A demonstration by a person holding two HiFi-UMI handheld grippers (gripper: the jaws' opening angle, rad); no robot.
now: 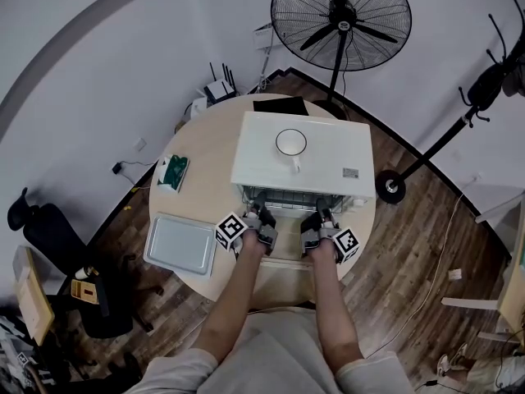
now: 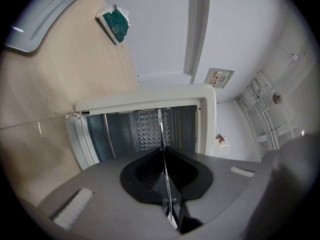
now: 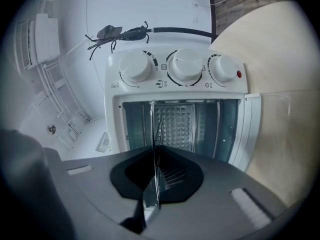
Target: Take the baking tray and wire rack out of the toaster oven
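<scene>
The white toaster oven (image 1: 328,150) stands on the round table with its door down. The wire rack (image 1: 291,199) sticks partway out of its mouth. My left gripper (image 1: 261,224) is shut on the rack's front edge at the left, and my right gripper (image 1: 321,226) is shut on it at the right. In the left gripper view the rack (image 2: 161,129) runs as a thin edge-on line from the closed jaws (image 2: 163,156) into the oven cavity (image 2: 145,126). The right gripper view shows the same: rack (image 3: 152,126), jaws (image 3: 154,156), oven (image 3: 175,69). The grey baking tray (image 1: 180,245) lies on the table at the left.
A white cup (image 1: 291,143) sits on the oven's top. A green packet (image 1: 173,171) lies at the table's left and a black flat item (image 1: 280,105) at its far edge. A standing fan (image 1: 340,11) is behind the table, and an office chair (image 1: 49,228) is at the left.
</scene>
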